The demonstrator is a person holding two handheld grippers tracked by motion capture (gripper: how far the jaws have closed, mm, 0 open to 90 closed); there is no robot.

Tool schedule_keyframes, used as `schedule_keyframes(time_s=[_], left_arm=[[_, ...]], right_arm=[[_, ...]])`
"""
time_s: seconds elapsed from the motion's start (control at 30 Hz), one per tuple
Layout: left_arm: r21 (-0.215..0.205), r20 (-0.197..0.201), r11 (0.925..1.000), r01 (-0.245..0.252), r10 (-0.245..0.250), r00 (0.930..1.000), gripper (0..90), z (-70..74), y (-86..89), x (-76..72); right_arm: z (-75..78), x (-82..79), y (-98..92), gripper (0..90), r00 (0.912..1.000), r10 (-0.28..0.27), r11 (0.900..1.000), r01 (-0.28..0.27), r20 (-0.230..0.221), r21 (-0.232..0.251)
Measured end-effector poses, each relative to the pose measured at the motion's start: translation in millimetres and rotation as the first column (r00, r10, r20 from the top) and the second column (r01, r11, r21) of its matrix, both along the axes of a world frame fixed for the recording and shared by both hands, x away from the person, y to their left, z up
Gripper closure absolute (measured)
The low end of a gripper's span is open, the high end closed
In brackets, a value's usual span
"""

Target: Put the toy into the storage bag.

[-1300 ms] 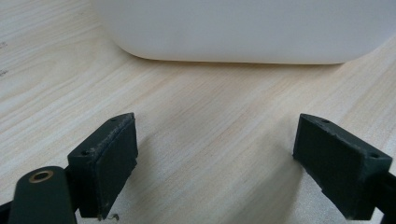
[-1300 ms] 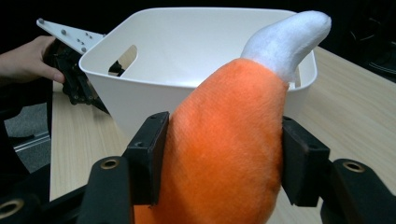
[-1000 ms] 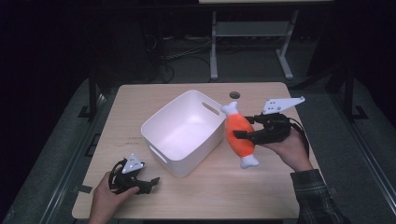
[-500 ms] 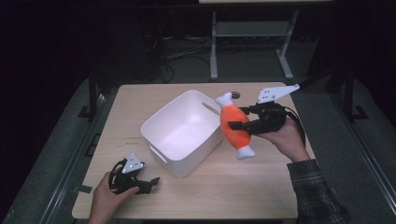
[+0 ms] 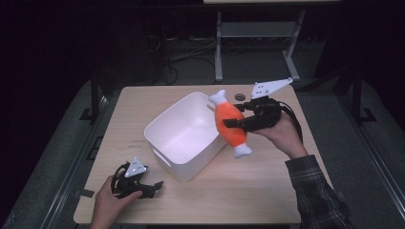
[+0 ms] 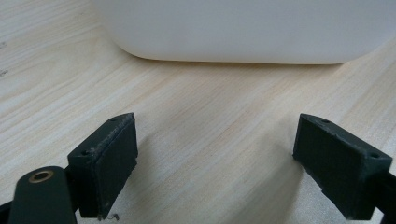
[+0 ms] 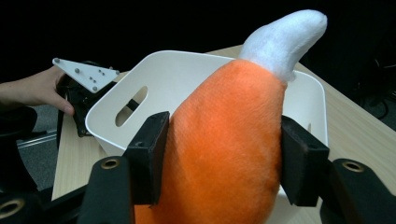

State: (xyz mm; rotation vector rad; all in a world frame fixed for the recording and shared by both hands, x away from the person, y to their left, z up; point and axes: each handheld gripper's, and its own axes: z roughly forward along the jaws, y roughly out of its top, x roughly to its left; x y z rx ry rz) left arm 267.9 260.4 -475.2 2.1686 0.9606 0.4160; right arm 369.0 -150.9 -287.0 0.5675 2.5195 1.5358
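Observation:
My right gripper (image 5: 235,119) is shut on an orange plush toy (image 5: 229,123) with white ends, and holds it in the air by the right rim of the white plastic bin (image 5: 184,136). In the right gripper view both pads squeeze the orange toy (image 7: 224,149), and the bin (image 7: 159,79) stands just behind it. My left gripper (image 5: 152,187) rests on the table near the front left corner, its jaws open with nothing between them. The left gripper view looks over bare wood (image 6: 210,135) between the fingers (image 6: 105,163) to the bin's wall (image 6: 243,28).
The wooden table (image 5: 267,191) has free room in front of the bin and at the right. A small round dark thing (image 5: 239,97) lies at the table's far edge behind the toy. A metal stand (image 5: 253,33) is on the floor beyond.
My right gripper has lifted the plush toy and carried it left toward the bin's rim. The left gripper has kept still.

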Motion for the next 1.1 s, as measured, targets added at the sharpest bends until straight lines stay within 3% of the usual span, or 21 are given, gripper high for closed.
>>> schedule_keyframes(time_s=[0.37, 1.1], left_arm=[[0.000, 0.000, 1.0000, 0.000, 0.000, 1.0000, 12.9, 0.0, 0.0, 0.0], [0.000, 0.000, 1.0000, 0.000, 0.000, 1.0000, 12.9, 0.0, 0.1, 0.1]], right_arm=[[7.5, 8.4, 25.6, 41.2, 0.9988, 0.043, 0.999, -0.042, 0.025, -0.015], [11.1, 20.4, 72.1, 41.0, 0.9929, 0.114, 0.993, -0.113, 0.034, -0.043]])
